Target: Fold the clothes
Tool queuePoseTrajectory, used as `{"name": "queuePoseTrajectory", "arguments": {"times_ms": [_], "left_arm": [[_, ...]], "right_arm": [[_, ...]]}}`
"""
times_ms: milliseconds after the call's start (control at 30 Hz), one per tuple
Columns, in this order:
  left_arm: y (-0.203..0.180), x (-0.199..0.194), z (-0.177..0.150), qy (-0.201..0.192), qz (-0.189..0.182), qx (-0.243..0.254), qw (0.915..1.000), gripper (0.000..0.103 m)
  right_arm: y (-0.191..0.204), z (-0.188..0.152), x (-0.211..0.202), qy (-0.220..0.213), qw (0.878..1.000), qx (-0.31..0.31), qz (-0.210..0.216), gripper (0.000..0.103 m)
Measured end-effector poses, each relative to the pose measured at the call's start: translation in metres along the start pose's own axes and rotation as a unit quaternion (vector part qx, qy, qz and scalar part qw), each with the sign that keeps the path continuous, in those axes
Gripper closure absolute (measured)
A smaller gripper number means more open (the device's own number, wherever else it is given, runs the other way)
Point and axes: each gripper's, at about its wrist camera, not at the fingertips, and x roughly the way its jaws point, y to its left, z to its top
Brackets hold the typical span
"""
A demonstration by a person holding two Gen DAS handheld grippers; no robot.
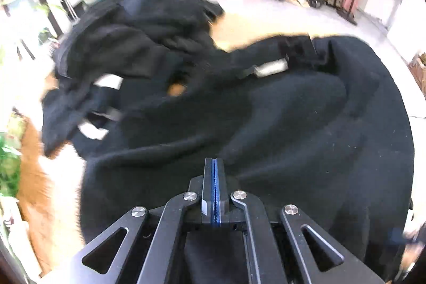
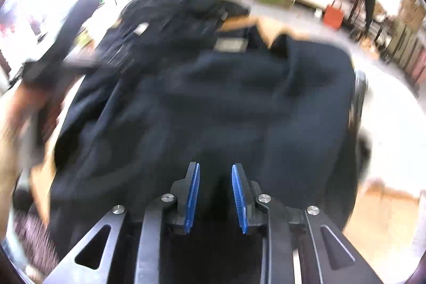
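Black garment [image 1: 279,124] is spread rumpled across the wooden table [image 1: 239,28], filling most of both views, with a heap of other dark clothes [image 1: 138,44] behind it at the far left. A neck label [image 1: 271,68] shows near its far edge, so we read that edge as the collar end. It isn't lying as a tidy fold: ridges run diagonally across the cloth, and one edge hangs over the table on the right.

Left gripper [image 1: 214,190]: blue pads pressed together, low over the near part of the garment. We can't tell whether any cloth is caught between them; nothing shows in the seam. Right gripper [image 2: 215,193]: jaws spread, nothing between them, hovering over the near hem area. The right-wrist view is heavily blurred, so we judge the rig is mid-motion. In that view the left gripper and a forearm [image 2: 16,119] appear at the left edge.

Our read on doing this step well:
- Flatten before creasing. The ridges will lock into any fold made over them.
- Grip at matching points on an edge or corner, one per gripper, not mid-panel. A mid-panel pinch only bunches the fabric.
- Right jaws should straddle a single layer at the edge and close fully. The fabric looks thick and fleecy, so it should hold without slipping.
- Keep the garment clear of the heap behind, or a sleeve may drag it along.
- Watch the overhang on the right. Its weight can pull the cloth off-line.
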Motion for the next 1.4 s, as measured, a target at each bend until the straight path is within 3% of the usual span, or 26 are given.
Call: {"name": "queuePoseTrajectory", "arguments": {"times_ms": [67,167,300,433,567,667,833,967,1033,1100,1267,1400], "left_arm": [[-0.008,0.015,0.000,0.014,-0.009,-0.007,0.9998,0.100],[-0.017,0.017,0.003,0.001,0.013,0.008,0.9999,0.100],[0.008,0.024,0.025,0.002,0.054,-0.022,0.9983,0.100],[0.035,0.028,0.043,0.039,-0.006,-0.072,0.9967,0.100],[0.034,0.028,0.048,0.040,-0.009,-0.054,0.9977,0.100],[0.029,0.020,0.038,0.056,-0.018,-0.048,0.9971,0.100],[0.005,-0.008,0.003,0.076,-0.025,0.026,0.9965,0.100],[0.002,-0.006,-0.005,0.100,-0.018,0.034,0.9942,0.100],[0.006,-0.005,-0.002,0.102,-0.025,0.023,0.9942,0.100],[0.016,-0.002,0.007,0.104,-0.029,-0.002,0.9942,0.100],[0.037,0.011,0.041,0.097,-0.012,-0.052,0.9939,0.100],[0.043,0.017,0.059,0.103,-0.018,-0.066,0.9924,0.100]], "right_arm": [[0.002,-0.029,0.000,0.028,1.000,0.001,0.005,0.076],[0.006,-0.068,0.003,0.061,0.998,0.002,-0.004,0.076],[0.001,-0.087,-0.003,0.083,0.996,0.033,-0.019,0.077],[-0.003,-0.109,-0.014,0.104,0.993,0.044,-0.035,0.078],[-0.010,-0.129,-0.025,0.113,0.991,0.072,-0.027,0.082],[-0.013,-0.131,-0.030,0.111,0.990,0.083,-0.023,0.082],[0.032,-0.105,-0.024,0.076,0.996,0.036,0.042,0.074],[0.069,-0.084,-0.019,0.048,0.994,-0.003,0.094,0.073],[0.086,-0.081,-0.013,0.045,0.993,-0.019,0.107,0.072],[0.098,-0.096,-0.007,0.069,0.993,-0.029,0.096,0.072],[0.105,-0.112,-0.013,0.074,0.994,-0.041,0.076,0.070],[0.110,-0.134,-0.019,0.104,0.989,-0.041,0.098,0.070]]}}
